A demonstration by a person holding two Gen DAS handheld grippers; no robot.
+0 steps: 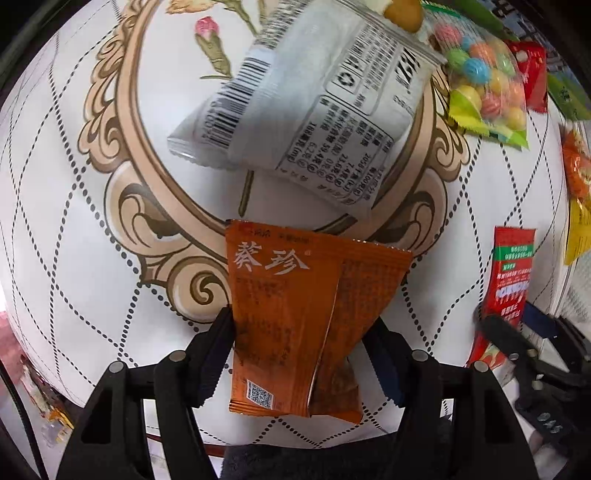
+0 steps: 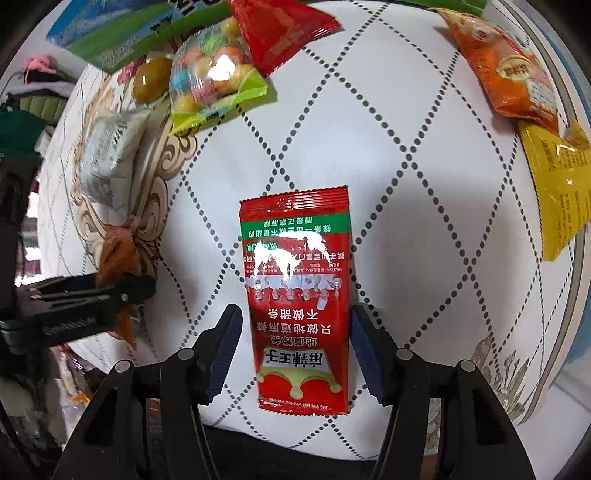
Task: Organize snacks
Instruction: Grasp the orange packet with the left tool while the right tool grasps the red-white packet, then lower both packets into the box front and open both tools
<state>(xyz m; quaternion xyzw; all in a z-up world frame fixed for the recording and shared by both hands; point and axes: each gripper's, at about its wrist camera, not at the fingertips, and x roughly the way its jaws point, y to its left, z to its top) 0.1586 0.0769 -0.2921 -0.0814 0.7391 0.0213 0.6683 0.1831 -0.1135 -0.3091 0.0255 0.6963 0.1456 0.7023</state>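
Observation:
An orange packet with white characters lies buckled along its middle between my left gripper's fingers. Both pads touch its side edges, so that gripper is shut on it just above the tablecloth. In the right wrist view the same gripper shows at the left with the orange packet at its tips. A red and green packet lies flat on the cloth between my right gripper's fingers, which stand open with a strip of cloth showing beside the left pad. The red packet also appears at the right of the left wrist view.
A white packet lies beyond the orange one. A clear bag of coloured candy balls, a red packet and a green-blue packet sit at the far side. An orange bag and a yellow bag lie near the right edge of the white dotted tablecloth.

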